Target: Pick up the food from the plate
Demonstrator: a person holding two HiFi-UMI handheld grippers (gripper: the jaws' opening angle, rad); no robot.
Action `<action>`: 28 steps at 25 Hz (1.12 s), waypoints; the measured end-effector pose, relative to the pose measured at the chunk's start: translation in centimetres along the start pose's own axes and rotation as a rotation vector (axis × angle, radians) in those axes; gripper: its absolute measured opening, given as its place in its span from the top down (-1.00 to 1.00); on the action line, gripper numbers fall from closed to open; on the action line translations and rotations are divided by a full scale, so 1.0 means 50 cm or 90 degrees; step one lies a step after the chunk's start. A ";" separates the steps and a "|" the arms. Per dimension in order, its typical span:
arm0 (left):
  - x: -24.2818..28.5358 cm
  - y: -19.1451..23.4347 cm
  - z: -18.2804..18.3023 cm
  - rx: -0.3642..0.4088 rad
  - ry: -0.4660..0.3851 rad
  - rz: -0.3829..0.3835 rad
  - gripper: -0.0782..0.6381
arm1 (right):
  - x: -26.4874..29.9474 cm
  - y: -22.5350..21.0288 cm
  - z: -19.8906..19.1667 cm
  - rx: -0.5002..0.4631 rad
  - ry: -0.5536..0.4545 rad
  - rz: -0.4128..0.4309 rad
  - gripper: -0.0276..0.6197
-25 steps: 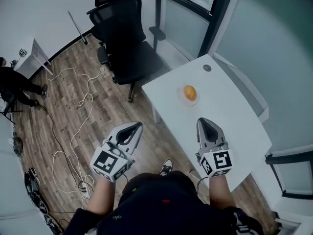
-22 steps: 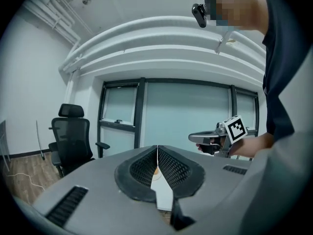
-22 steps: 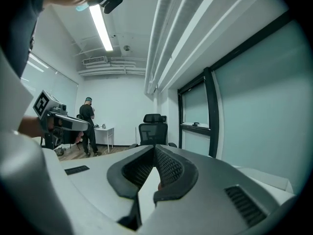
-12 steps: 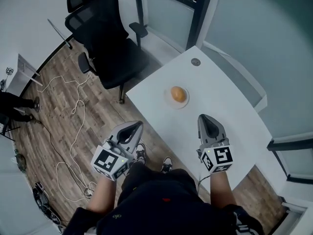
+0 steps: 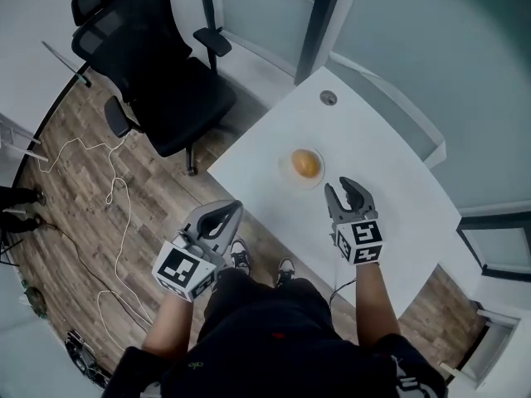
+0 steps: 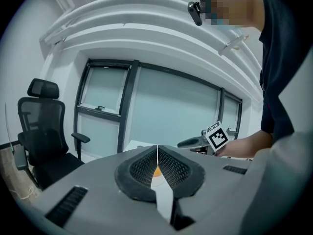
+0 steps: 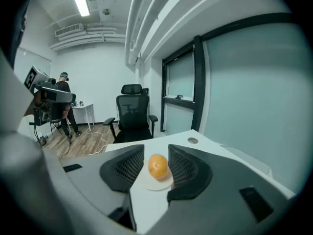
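Note:
An orange round food (image 5: 305, 163) lies on a small white plate (image 5: 287, 175) on the white table (image 5: 390, 189). My right gripper (image 5: 340, 187) hovers over the table just short of the plate. Its jaws have just been opening and stand a little apart with nothing between them. In the right gripper view the food (image 7: 158, 166) and plate (image 7: 152, 185) show in the gap of that gripper (image 7: 156, 152). My left gripper (image 5: 229, 211) is shut and empty, off the table's near-left edge. In the left gripper view its pads (image 6: 157, 156) meet, and a sliver of food (image 6: 156, 171) shows behind.
A black office chair (image 5: 158, 73) stands left of the table on the wood floor, with white cables (image 5: 112, 197) trailing beside it. A round grommet (image 5: 328, 98) sits at the table's far end. Glass walls (image 5: 431, 48) run behind. A person (image 7: 63, 106) stands far back by a white desk.
Both grippers have moved forward and down toward the table. The right one came in over the tabletop close to the plate and its jaws went from shut to open.

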State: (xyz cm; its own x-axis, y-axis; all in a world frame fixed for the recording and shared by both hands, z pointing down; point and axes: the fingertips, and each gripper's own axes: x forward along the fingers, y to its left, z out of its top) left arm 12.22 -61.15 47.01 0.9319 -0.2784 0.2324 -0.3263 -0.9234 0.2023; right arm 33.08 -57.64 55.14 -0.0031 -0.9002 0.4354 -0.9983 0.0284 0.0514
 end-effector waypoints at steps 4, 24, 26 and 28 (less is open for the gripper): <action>-0.004 0.061 -0.031 -0.023 0.010 0.004 0.72 | 0.099 0.009 -0.043 0.000 0.058 0.020 0.19; -0.013 0.106 -0.097 -0.059 0.057 0.017 0.72 | 0.325 0.001 -0.203 -0.049 0.220 0.061 -0.19; -0.012 0.094 -0.081 -0.051 0.051 0.013 0.72 | 0.294 0.007 -0.160 -0.039 0.178 0.058 -0.19; -0.012 0.082 -0.062 -0.043 0.042 0.007 0.72 | 0.254 0.017 -0.102 -0.032 0.126 0.053 -0.19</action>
State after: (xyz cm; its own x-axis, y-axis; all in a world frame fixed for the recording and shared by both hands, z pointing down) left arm 9.82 -63.96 50.65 0.9167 -0.2681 0.2964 -0.3483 -0.8997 0.2632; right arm 32.49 -66.81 65.28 -0.0688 -0.7911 0.6078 -0.9909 0.1247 0.0500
